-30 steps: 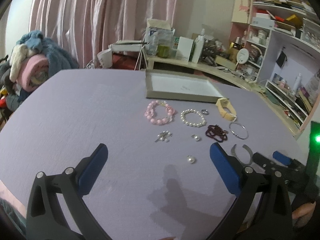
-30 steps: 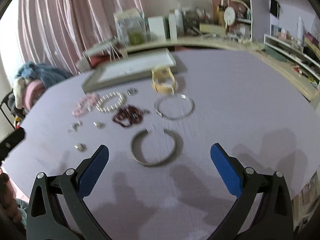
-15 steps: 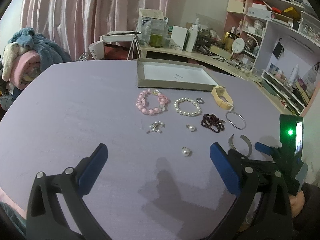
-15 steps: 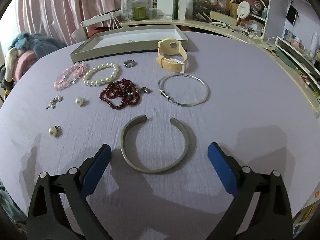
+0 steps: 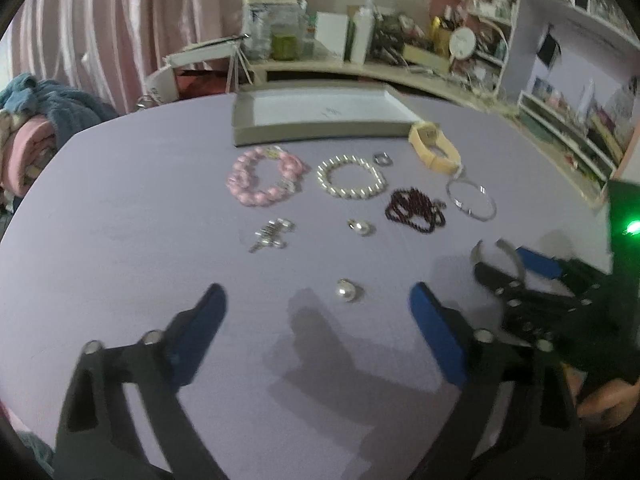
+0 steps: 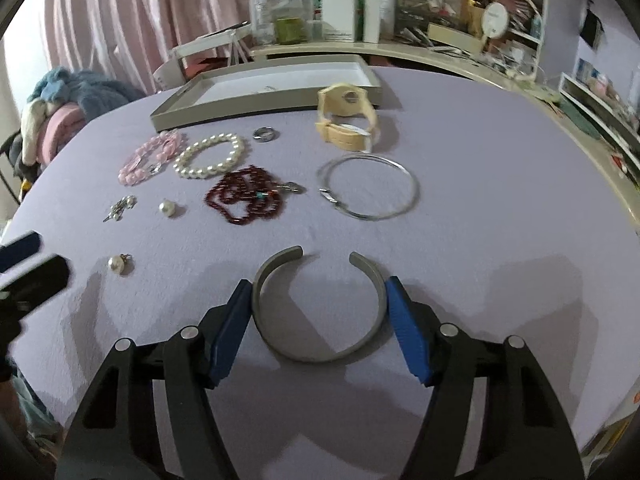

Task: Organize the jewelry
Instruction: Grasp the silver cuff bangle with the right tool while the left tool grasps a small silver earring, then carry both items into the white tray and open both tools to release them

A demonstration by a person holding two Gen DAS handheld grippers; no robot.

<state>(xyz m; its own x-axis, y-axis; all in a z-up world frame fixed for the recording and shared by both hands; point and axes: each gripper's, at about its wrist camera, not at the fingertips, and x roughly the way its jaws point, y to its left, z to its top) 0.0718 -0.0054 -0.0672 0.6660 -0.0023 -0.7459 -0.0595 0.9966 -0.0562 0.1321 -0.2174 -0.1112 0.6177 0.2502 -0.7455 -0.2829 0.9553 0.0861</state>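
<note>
A grey open cuff bangle point(image 6: 320, 312) lies on the purple table; my right gripper point(image 6: 318, 300) has its blue pads touching both sides of it. In the left wrist view the right gripper point(image 5: 516, 268) sits at the cuff point(image 5: 508, 254). My left gripper point(image 5: 316, 308) is open and empty above a pearl earring point(image 5: 346, 291). Farther off lie a second pearl earring point(image 5: 360, 227), a pink bead bracelet point(image 5: 262, 178), a pearl bracelet point(image 5: 352, 177), dark red beads point(image 5: 416, 210), a thin silver bangle point(image 5: 472, 199), a ring point(image 5: 383, 159), a beige watch point(image 5: 434, 148) and a silver clip point(image 5: 272, 234).
A grey tray point(image 5: 320, 131) with a white inside stands at the table's far side. Behind it is a cluttered shelf point(image 5: 360, 64) with boxes and bottles. Folded blankets point(image 5: 36, 120) are piled at the left, open shelving point(image 5: 568, 120) at the right.
My right gripper has moved forward over the grey cuff and narrowed until its pads touch the cuff's sides. My left gripper has come closer to the near pearl earring.
</note>
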